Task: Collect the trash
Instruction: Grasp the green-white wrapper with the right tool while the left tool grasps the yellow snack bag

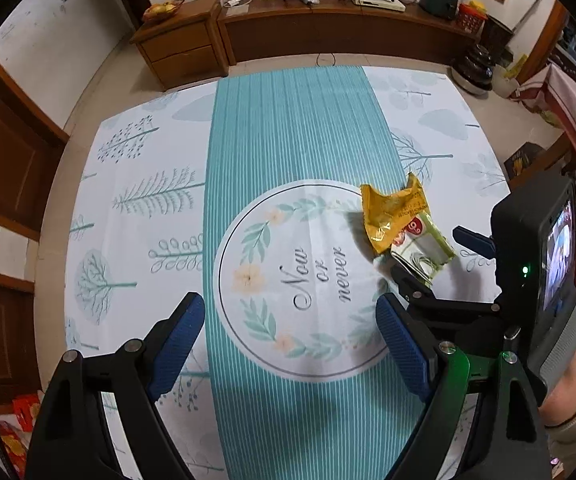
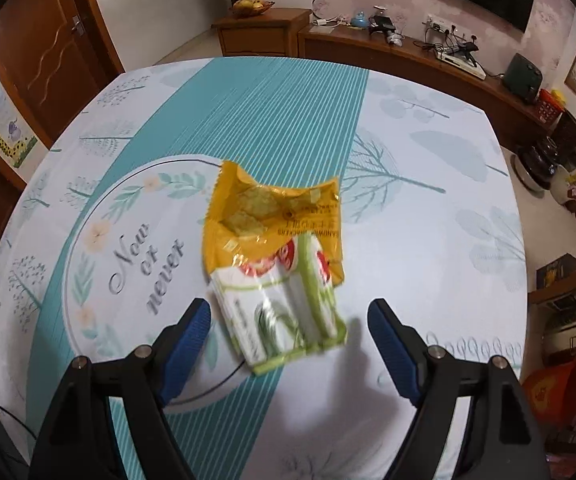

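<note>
- Trash: two wrappers lie together on the surface, a yellow wrapper crumpled and torn open, and a green-and-white wrapper overlapping its near end.
- Right claw: jaws spread wide, nothing held. The green-and-white wrapper sits just ahead of it, its near edge reaching in between the fingertips; whether the pads touch the surface cannot be told.
- Long axis of the pair runs away from the right claw, roughly along its line of sight, tilted a little left; the yellow wrapper is the farther one.
- Left claw: also wide, empty, hovering over the printed circle. The wrappers lie ahead and off to its right, well apart from its fingers.
- Judgement: right claw is the nearer one by far; a short advance and closing across the green-and-white wrapper's narrow width looks the likely pick.
</note>
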### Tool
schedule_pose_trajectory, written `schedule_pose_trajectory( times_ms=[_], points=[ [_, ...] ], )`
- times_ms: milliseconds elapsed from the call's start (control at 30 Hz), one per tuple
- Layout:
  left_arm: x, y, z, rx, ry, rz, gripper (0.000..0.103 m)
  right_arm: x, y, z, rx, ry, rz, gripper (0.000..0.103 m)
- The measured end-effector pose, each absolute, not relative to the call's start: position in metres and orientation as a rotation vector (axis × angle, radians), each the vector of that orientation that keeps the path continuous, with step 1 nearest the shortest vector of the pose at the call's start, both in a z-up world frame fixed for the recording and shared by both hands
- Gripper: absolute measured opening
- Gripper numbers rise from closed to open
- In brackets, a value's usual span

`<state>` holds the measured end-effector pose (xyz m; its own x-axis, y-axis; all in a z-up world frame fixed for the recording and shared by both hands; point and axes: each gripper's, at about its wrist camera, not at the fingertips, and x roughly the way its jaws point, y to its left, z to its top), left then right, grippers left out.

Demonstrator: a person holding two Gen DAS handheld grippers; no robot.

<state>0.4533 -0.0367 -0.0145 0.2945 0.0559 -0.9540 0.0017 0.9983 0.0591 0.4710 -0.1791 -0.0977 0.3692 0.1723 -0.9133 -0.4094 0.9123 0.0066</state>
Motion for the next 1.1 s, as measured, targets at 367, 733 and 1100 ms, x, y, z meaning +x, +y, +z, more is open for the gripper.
schedule_pose_trajectory(
  times_ms=[367,733,1100],
  points=[
    [0.495,-0.070,-0.028,0.207,1.287,-0.071,0.086,0.477,-0.213,-0.097,-0.097,1.175,0.457,0.025],
    [0.539,-0.133,-0.054,0.378,1.334,-0.310,0.086,0.475,-0.276,-0.092,0.077,1.231,0.423,0.021],
    [0.569,-0.176,-0.105,0.404,1.476,-0.443,0.086,0.475,-0.297,-0.097,0.150,1.234,0.383,0.021]
  ],
)
